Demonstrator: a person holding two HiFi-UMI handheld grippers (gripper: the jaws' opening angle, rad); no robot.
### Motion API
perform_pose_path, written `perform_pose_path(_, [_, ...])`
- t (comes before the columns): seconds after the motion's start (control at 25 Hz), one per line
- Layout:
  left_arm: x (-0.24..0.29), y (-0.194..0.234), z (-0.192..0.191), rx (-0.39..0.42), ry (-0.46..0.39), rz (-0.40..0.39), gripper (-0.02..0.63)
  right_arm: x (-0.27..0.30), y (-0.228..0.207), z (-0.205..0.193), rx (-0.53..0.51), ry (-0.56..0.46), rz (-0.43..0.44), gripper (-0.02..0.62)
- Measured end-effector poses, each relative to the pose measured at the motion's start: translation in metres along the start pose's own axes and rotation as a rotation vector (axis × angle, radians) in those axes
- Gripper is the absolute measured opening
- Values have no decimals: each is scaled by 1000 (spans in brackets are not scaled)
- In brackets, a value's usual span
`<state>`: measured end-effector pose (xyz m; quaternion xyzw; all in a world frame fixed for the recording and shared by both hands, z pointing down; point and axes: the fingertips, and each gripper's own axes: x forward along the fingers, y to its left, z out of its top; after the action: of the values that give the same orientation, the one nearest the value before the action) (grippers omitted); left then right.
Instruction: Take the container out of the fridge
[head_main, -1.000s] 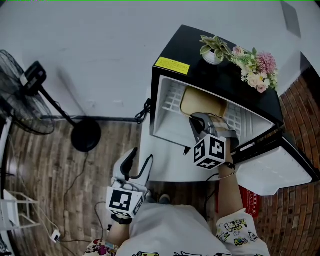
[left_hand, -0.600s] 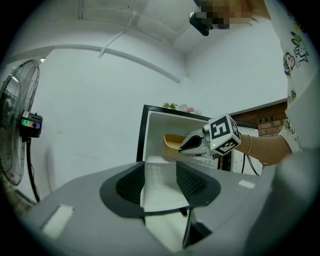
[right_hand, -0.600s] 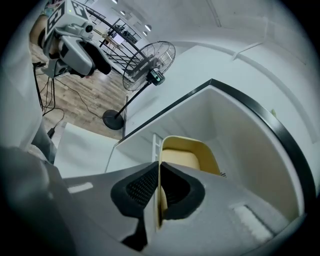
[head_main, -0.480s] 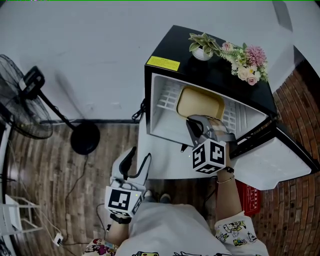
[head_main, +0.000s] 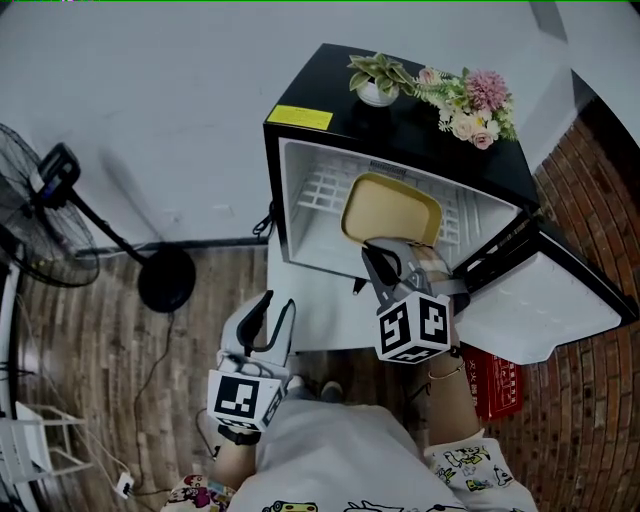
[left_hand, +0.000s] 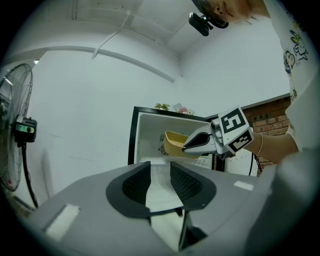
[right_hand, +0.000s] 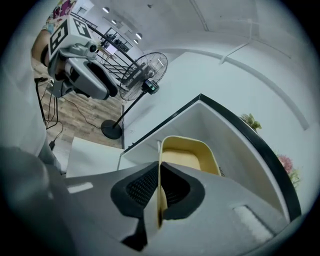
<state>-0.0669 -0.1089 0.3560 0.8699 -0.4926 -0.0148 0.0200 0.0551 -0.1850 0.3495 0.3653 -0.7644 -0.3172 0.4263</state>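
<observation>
1. Two claws, one job; my right claw (right_hand: 159, 176) is clamped on the near rim of the yellow container (right_hand: 189, 150), since that thin wall is, I judge, the only edge to pinch.
2. In the head view the container sits mid-frame in the mouth of the fridge (head_main: 300, 200); the door (head_main: 540, 305) hangs open at right, clearing the way out.
3. My left claw (left_hand: 160, 172) has just been narrowing; it stands half apart and empty, low by the counter (head_main: 325, 318), out of the path.
4. The yellow sticker (head_main: 300, 117) on the fridge top has print too small to read.
</observation>
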Motion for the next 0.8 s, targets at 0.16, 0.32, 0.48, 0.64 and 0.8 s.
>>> perform_pose_path(0.16, [3,-6,2,13,9,-14,97,-9,9,-1,57,-18,3,15])
perform_pose_path(0.32, [5,-11,0,15,12,-28,65,-20,14,-4,128,-31,0,15])
perform_pose_path(0.48, [8,-18,-2,16,25,-41,42,-30,20,-10,212,-44,4,15])
perform_pose_path(0.64, [12,-24,-7,14,36,-53,24,-41,29,-17,272,-52,14,15])
perform_pose_path(0.8, [18,-32,-9,12,41,-70,8,-50,37,-24,351,-74,27,15])
